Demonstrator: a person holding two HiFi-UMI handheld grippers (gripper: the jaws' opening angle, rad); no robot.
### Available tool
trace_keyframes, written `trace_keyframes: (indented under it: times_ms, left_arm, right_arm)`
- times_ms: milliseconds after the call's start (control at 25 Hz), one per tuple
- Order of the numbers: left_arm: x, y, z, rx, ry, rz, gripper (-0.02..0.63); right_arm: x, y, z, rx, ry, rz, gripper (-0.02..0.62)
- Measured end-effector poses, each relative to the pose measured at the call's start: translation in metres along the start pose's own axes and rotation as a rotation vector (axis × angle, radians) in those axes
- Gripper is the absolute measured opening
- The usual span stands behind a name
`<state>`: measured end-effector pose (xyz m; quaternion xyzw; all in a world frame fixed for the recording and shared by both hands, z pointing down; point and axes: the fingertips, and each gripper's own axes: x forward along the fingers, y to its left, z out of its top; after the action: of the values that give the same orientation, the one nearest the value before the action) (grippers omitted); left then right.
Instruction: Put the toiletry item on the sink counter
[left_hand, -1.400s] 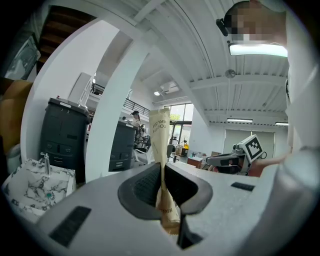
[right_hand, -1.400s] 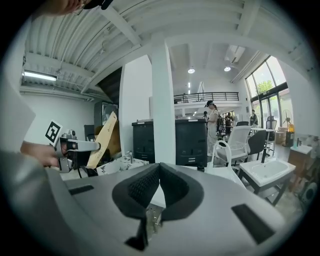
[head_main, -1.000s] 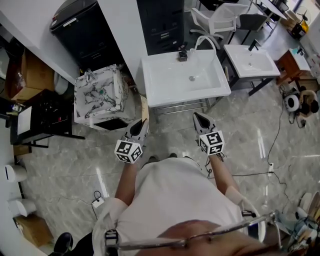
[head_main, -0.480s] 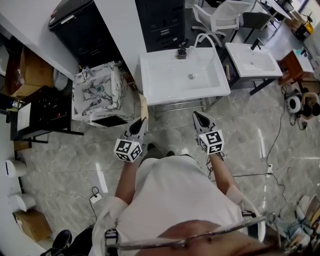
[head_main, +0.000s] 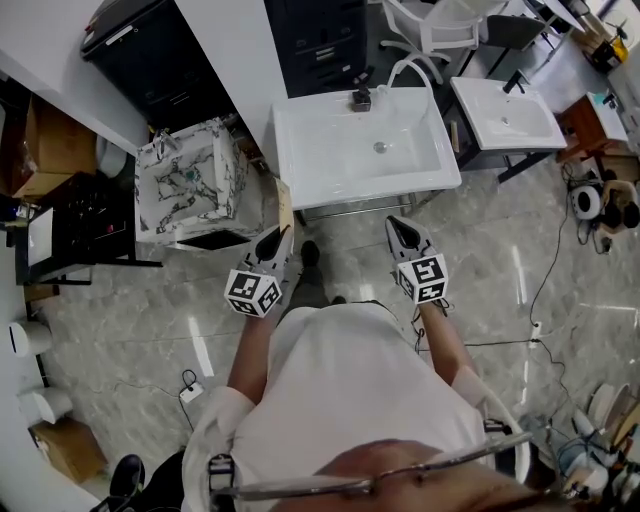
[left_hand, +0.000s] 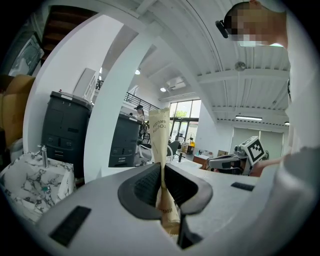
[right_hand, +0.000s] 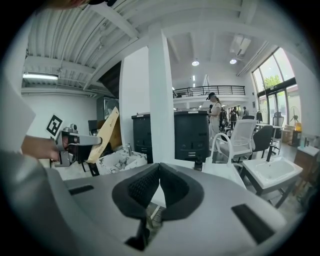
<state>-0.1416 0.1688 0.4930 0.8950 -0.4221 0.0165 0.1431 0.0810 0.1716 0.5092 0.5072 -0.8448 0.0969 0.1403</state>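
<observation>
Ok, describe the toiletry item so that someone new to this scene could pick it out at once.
Start at the big white sink ahead of the person, then drop to the left gripper near its front left corner. Clamped in its jaws and sticking out past them is a slim, flat, tan paper sleeve with toothbrush print. The right gripper beside it holds nothing.

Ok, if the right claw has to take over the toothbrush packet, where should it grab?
Probably the free upper half of the toothbrush packet, beyond the left claw, which clamps its lower end. It is a long, thin, flat sleeve whose broad face is turned to the right claw, now shut and empty, so come edge-on from above and close on the flat faces.
</observation>
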Motion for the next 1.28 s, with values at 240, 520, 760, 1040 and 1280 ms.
trace_keyframes:
  times_ms: [240, 520, 760, 1040, 1280]
  left_arm:
    - [0.026, 0.033, 0.006, -0.005, 0.006, -0.016, 0.028]
    - [0.069, 0.082, 0.021, -0.007, 0.010, -0.042, 0.028]
    - [0.105, 0.126, 0.035, -0.007, 0.030, -0.071, 0.028]
    - [0.145, 0.179, 0.044, -0.009, 0.070, -0.121, 0.028]
    - [0.175, 0.210, 0.044, -0.005, 0.112, -0.169, 0.028]
  right_arm:
    - [0.036, -0.011, 0.009, -0.006, 0.013, -0.020, 0.005]
    - [0.091, -0.028, 0.028, -0.010, 0.026, -0.048, 0.005]
    - [0.140, -0.041, 0.043, -0.001, 0.053, -0.076, 0.005]
    - [0.191, -0.052, 0.058, 0.009, 0.088, -0.121, 0.005]
    - [0.219, -0.066, 0.065, 0.012, 0.117, -0.167, 0.005]
